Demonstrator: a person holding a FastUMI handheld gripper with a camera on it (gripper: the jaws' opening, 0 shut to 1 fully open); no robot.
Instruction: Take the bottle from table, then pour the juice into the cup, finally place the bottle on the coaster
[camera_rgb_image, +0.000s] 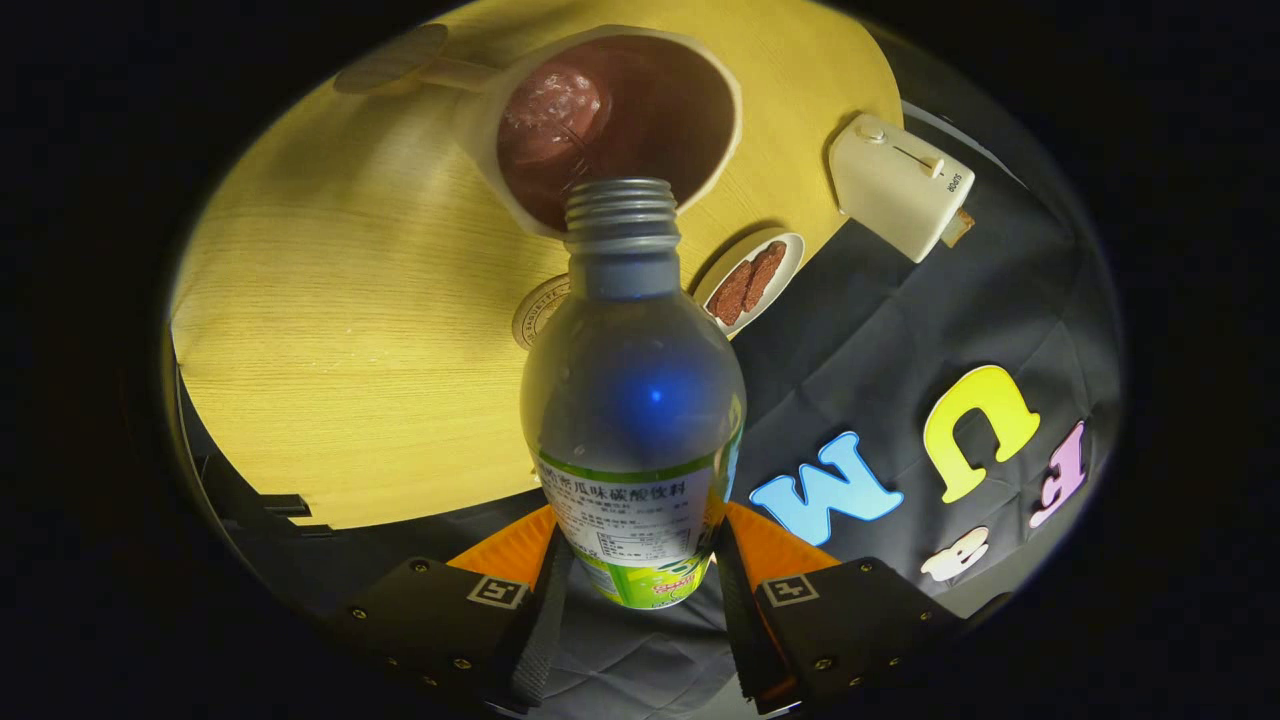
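My gripper (636, 560) is shut on the lower body of a clear, capless bottle (630, 400) with a green and white label. The bottle is tipped forward so its threaded mouth (621, 205) hangs over the rim of a cream cup (610, 120) with a dark inside. Dark reddish liquid with foam lies in the cup's bottom. A round coaster (540, 310) lies flat on the wooden table (340, 330), partly hidden behind the bottle's left shoulder. No liquid shows inside the bottle's upper part.
A small white dish with brown pieces (752, 282) sits just right of the bottle neck near the table's edge. A cream toaster (900, 185) stands beyond it at the table's corner. A flat wooden lid or paddle (395, 58) lies left of the cup.
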